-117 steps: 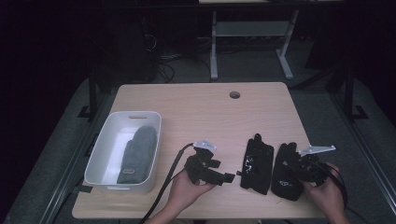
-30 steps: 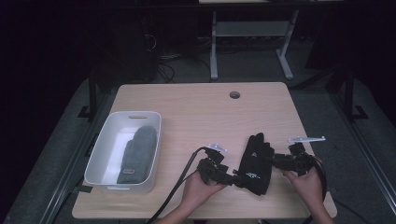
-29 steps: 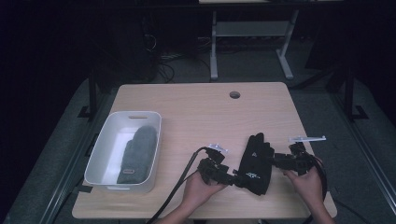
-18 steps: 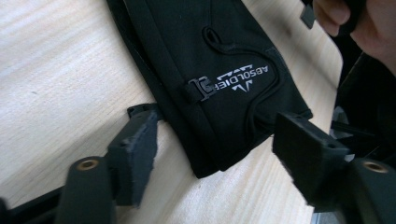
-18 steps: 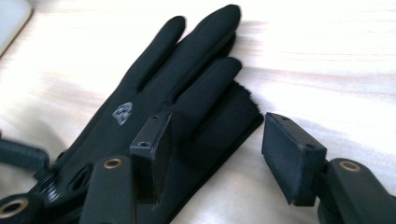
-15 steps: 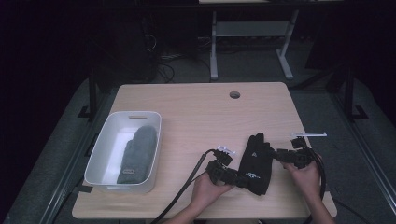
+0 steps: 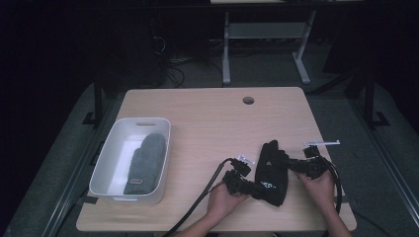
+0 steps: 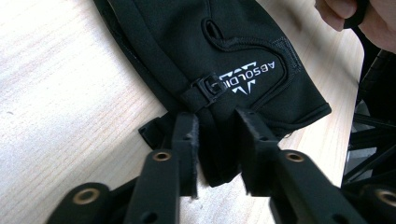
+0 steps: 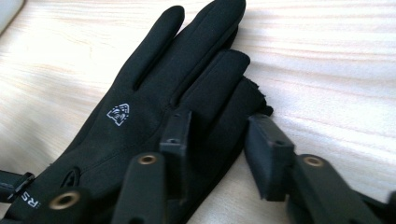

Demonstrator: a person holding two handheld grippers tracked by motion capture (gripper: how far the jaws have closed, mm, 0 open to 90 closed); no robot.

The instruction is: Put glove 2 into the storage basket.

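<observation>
Big wooden table [image 7: 207, 113] first: the white bin [image 7: 106, 168] at lower left has a grey mitten [image 7: 144, 163] inside. The black gloves [image 7: 271, 170] lie stacked at lower right. The left gripper [image 8: 217, 128] has just been closing and pinches the cuff; up close its view shows a white logo and a buckle. The right gripper [image 9: 217, 126] has been closing around the glove's edge, and I can't tell if it's gripping yet.

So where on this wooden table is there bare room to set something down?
The far half of the wooden table around the round cable hole is bare, as is the strip between the white plastic bin and the left gripper. The near right corner is crowded by the black gloves and the right gripper.
</observation>
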